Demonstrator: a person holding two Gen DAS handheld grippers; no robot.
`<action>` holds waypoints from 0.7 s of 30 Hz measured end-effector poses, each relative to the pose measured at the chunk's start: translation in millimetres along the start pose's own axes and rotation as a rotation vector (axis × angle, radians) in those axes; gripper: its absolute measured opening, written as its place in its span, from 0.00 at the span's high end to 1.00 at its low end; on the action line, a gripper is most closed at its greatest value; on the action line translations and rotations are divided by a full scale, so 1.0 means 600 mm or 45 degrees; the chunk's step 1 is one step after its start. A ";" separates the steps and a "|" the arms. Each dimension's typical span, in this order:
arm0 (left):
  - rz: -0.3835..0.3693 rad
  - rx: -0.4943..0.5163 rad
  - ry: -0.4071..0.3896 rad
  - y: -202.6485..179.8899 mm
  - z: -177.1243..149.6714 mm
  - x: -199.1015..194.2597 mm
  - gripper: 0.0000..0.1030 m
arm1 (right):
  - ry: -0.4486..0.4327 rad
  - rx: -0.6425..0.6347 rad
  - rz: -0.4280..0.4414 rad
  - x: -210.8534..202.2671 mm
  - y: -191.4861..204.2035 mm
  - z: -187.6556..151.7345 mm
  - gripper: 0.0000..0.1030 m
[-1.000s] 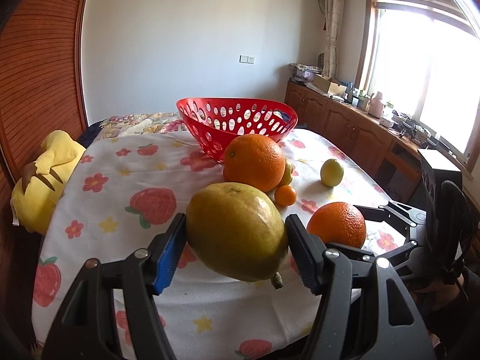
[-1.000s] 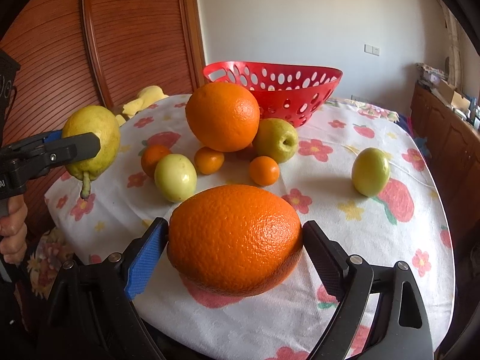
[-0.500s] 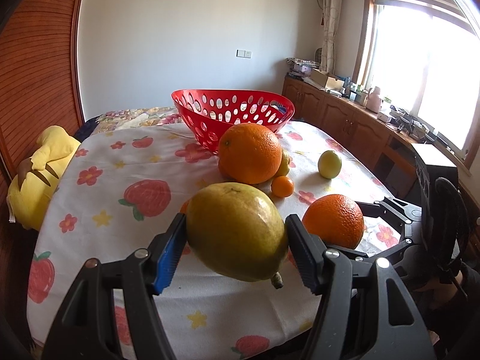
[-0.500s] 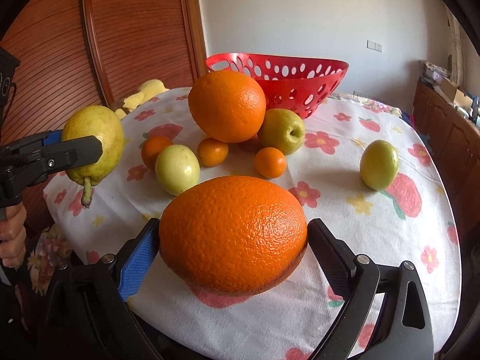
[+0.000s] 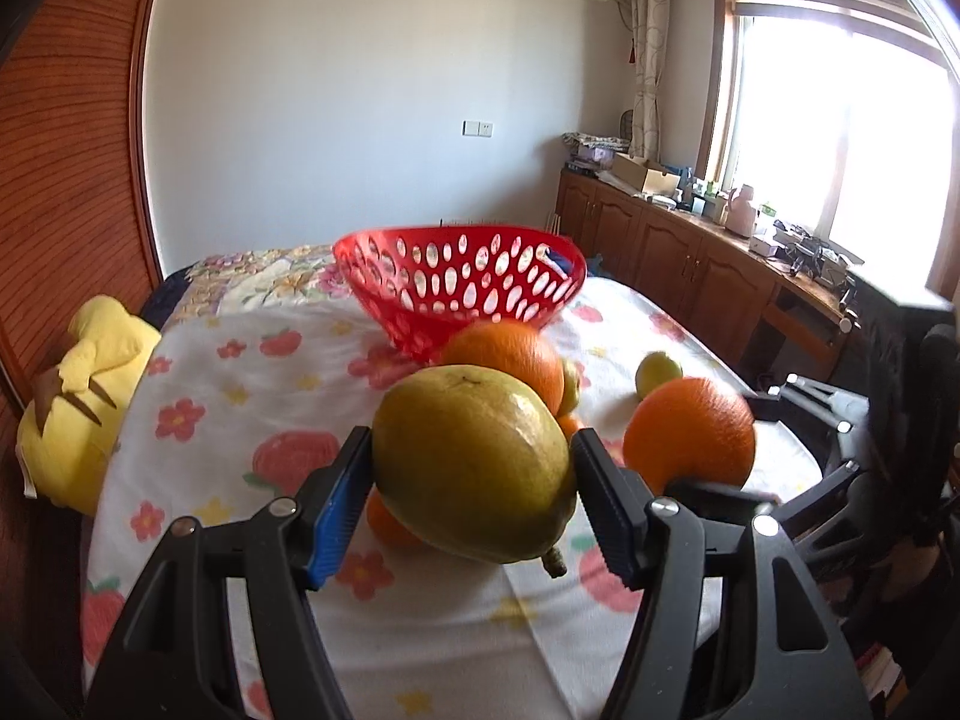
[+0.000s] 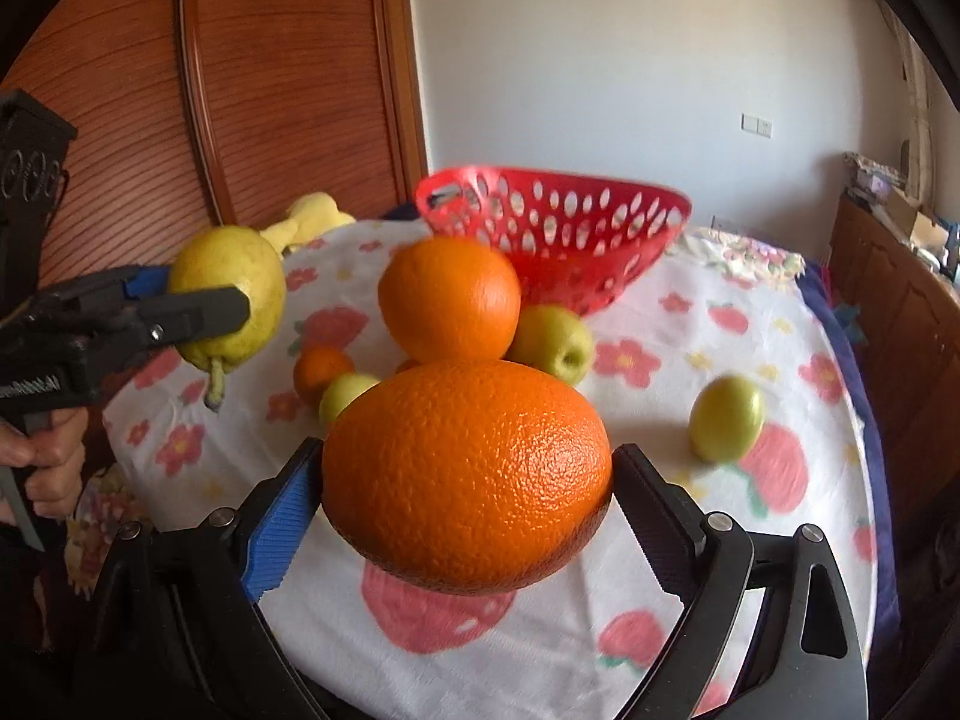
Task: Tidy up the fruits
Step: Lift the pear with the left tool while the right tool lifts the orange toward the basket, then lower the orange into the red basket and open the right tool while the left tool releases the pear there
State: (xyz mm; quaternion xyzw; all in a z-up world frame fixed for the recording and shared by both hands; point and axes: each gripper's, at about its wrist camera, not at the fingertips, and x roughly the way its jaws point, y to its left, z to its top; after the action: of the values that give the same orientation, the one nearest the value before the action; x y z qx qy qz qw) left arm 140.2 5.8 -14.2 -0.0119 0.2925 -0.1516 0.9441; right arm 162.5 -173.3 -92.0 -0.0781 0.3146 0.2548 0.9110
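Observation:
My left gripper [image 5: 472, 444] is shut on a yellow-green pear [image 5: 468, 486] and holds it in the air above the flowered tablecloth [image 5: 240, 372]. A big orange [image 6: 468, 480] is lifted off the table, with my right gripper [image 6: 471, 453] shut on it. The right wrist view shows the left gripper [image 6: 222, 300] with its pear [image 6: 234, 270] at the left. A red perforated basket [image 5: 459, 282] [image 6: 558, 228] stands at the far side of the table. In front of it sits a second big orange [image 6: 450, 300].
Near that orange lie a green apple [image 6: 552, 342], a small tangerine [image 6: 318, 369] and a pale green fruit [image 6: 345, 393]. Another green fruit [image 6: 726, 417] lies apart at the right. A yellow plush toy [image 5: 78, 390] sits at the table's left edge. Wooden cabinets [image 5: 690, 252] line the right wall.
Both grippers have risen with their fruit: the pear and the big orange now hang higher over the table. Neither grip has changed.

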 end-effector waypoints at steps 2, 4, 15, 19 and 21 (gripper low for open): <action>0.004 0.014 -0.011 0.001 0.017 0.005 0.36 | -0.032 -0.021 -0.012 -0.008 -0.008 0.028 0.07; 0.006 0.029 -0.020 0.001 0.032 0.010 0.36 | -0.056 -0.041 -0.024 -0.013 -0.015 0.052 0.07; 0.006 0.074 -0.016 0.012 0.117 0.080 0.36 | -0.100 -0.063 -0.026 0.029 -0.073 0.148 0.07; 0.002 0.077 0.006 0.021 0.139 0.116 0.36 | -0.088 -0.061 -0.011 0.059 -0.092 0.175 0.07; 0.004 0.081 0.015 0.024 0.147 0.132 0.36 | -0.077 -0.064 -0.010 0.077 -0.102 0.189 0.07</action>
State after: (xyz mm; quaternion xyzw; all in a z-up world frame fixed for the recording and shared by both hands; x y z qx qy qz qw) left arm 255.1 -9.5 13.8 0.0194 0.2930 -0.1596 0.9425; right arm 285.7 -172.4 -31.9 -0.0946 0.2801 0.2614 0.9188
